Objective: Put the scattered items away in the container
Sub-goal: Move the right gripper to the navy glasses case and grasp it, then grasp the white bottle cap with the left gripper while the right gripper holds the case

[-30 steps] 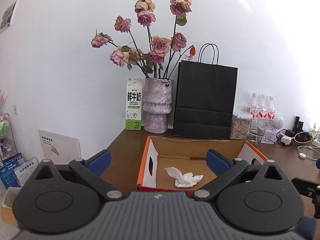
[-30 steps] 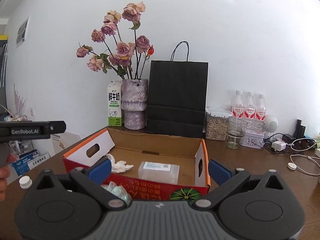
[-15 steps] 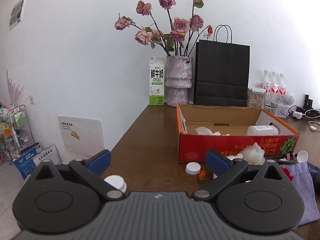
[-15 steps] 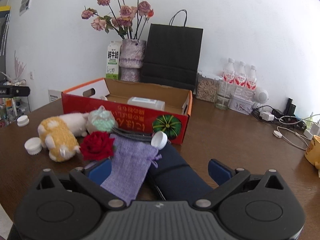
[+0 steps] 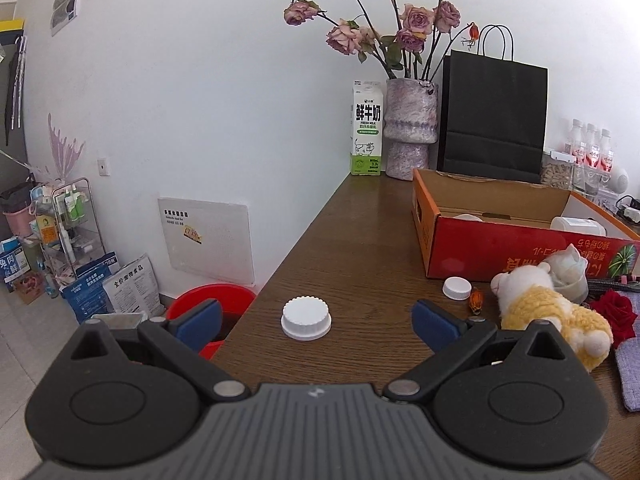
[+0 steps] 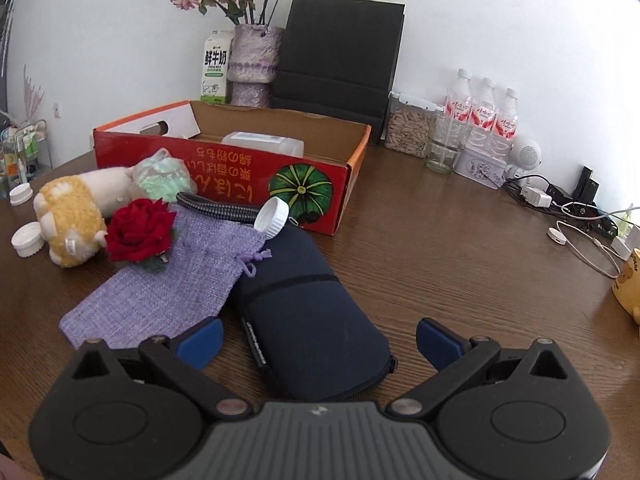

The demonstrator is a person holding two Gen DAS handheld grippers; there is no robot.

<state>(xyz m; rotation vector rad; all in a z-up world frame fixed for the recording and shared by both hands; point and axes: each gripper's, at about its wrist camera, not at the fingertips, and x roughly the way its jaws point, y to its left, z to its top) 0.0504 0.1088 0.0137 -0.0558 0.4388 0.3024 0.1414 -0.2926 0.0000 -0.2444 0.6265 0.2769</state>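
The red cardboard box (image 5: 500, 252) (image 6: 240, 172) stands open on the wooden table with a clear plastic tub (image 6: 262, 144) and crumpled tissue inside. My left gripper (image 5: 316, 322) is open, and a white ribbed lid (image 5: 306, 318) lies between its fingers. My right gripper (image 6: 320, 342) is open over a dark blue pouch (image 6: 312, 312). In front of the box lie a purple cloth bag (image 6: 168, 284), a red rose (image 6: 140, 228), a yellow and white plush toy (image 6: 76, 212) (image 5: 552, 316), a green wad in plastic (image 6: 164, 176), a braided strap (image 6: 216, 208) and white caps (image 6: 274, 216) (image 5: 457, 288).
A milk carton (image 5: 367, 132), a vase of dried roses (image 5: 410, 136) and a black paper bag (image 5: 492, 120) stand behind the box. Bottles (image 6: 482, 112), a glass (image 6: 442, 152), cables (image 6: 568, 216) and a yellow mug (image 6: 630, 284) fill the right side. The table's left edge drops to a red bucket (image 5: 212, 304).
Both grippers have drawn back from above the box and come down low over the table. The left one swung left to the white lid, the right one settled over the blue pouch.
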